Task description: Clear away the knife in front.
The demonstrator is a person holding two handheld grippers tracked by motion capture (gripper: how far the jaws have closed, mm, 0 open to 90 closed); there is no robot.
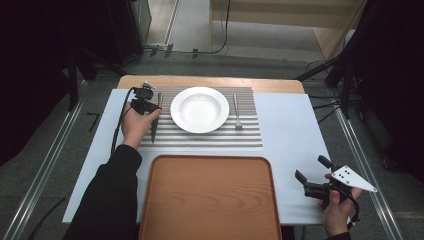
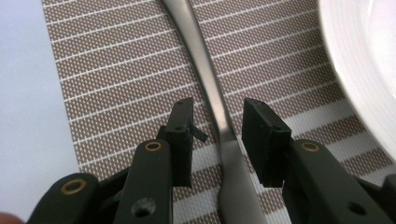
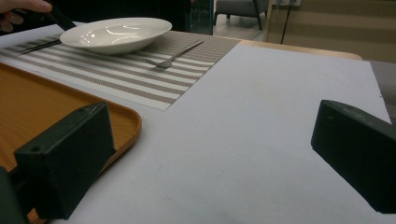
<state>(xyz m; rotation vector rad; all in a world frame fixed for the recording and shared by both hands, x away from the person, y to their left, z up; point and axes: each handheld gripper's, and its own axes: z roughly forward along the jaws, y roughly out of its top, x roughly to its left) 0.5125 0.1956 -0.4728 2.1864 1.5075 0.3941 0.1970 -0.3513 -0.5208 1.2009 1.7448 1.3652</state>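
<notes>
- The left claw [image 1: 156, 116] is down on the striped placemat [image 1: 210, 137], just to the left of the white soup plate [image 1: 199, 109].
- In the left gripper view, a table knife [image 2: 219, 116] lies flat on the placemat [image 2: 116, 79] and runs up between the two black jaws.
- The left claw [image 2: 216, 135] straddles the knife with a gap on each side; its pads do not press on the metal, so it is open around the knife without gripping it.
- The plate's rim [image 2: 359, 70] sits close by on the right of that view.
- A fork [image 1: 237, 111] lies on the placemat on the other side of the plate, well apart from the knife [image 1: 154, 131].
- A wooden tray [image 1: 210, 200] rests on the bench [image 1: 295, 145] nearer the person, just beside the placemat's near edge.
- The right claw [image 1: 311, 176] is held low by the tray's right side, over bare bench, jaws spread wide with nothing between them.
</notes>
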